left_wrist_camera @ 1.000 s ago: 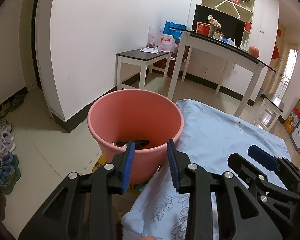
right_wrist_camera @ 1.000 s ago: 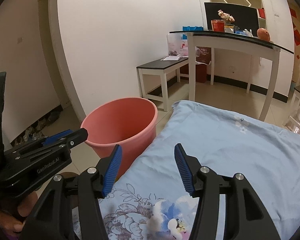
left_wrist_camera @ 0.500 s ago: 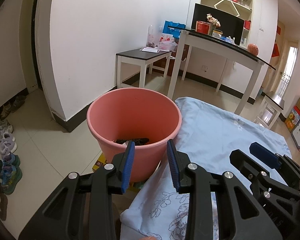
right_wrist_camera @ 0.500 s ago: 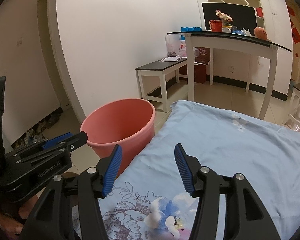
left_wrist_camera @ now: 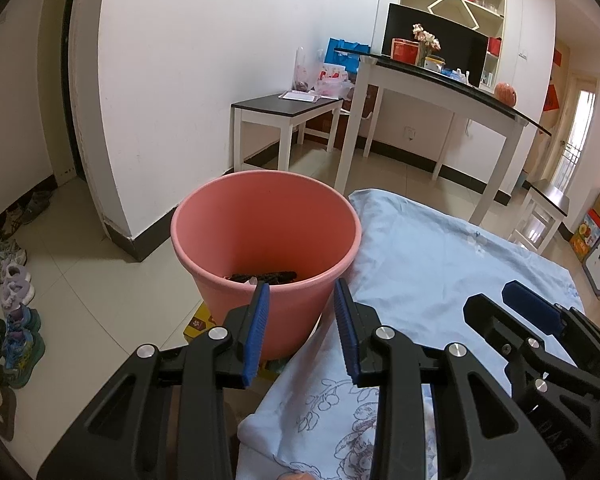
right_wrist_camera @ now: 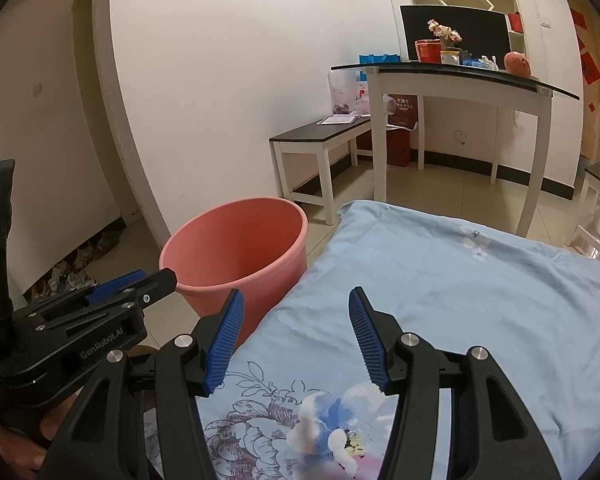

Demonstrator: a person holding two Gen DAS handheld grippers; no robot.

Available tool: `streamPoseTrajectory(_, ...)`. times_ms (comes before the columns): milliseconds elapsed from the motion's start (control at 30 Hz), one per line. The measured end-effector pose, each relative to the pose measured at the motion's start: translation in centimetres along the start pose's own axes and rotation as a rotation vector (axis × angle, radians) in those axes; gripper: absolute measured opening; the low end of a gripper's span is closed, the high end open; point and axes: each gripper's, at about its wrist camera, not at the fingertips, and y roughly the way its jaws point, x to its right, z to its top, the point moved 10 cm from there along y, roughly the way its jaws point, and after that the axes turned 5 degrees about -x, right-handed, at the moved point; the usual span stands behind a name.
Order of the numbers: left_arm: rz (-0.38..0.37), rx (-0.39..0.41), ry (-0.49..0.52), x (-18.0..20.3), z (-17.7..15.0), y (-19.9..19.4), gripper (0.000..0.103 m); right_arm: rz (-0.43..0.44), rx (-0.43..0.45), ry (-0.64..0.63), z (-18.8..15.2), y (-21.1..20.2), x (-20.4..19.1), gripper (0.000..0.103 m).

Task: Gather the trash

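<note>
A big light blue cloth with flower prints [right_wrist_camera: 440,300] covers the surface. The round pink plastic bucket [left_wrist_camera: 266,256] stands on the floor just beside it, with dark trash [left_wrist_camera: 264,277] inside. The left tongs [left_wrist_camera: 302,328] and right tongs [right_wrist_camera: 296,340] are both wide apart, holding nothing.

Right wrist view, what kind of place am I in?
Probably a lived-in home: shoes lined up on the tiled floor, a flower-print bedsheet beside a pink bucket, and a cluttered white table.
</note>
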Motion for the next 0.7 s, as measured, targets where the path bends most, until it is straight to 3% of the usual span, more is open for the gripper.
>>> streamPoseTrajectory(400,-0.001,-0.007,0.003,-0.07,-0.12,0.18,0.034,-0.007,0.009,0.014,0.11,0.04,0.05,0.054)
streamPoseTrajectory(700,-0.001,-0.011,0.004,-0.1,-0.65,0.54,0.034,-0.023,0.071,0.031,0.88,-0.91,0.28,0.054)
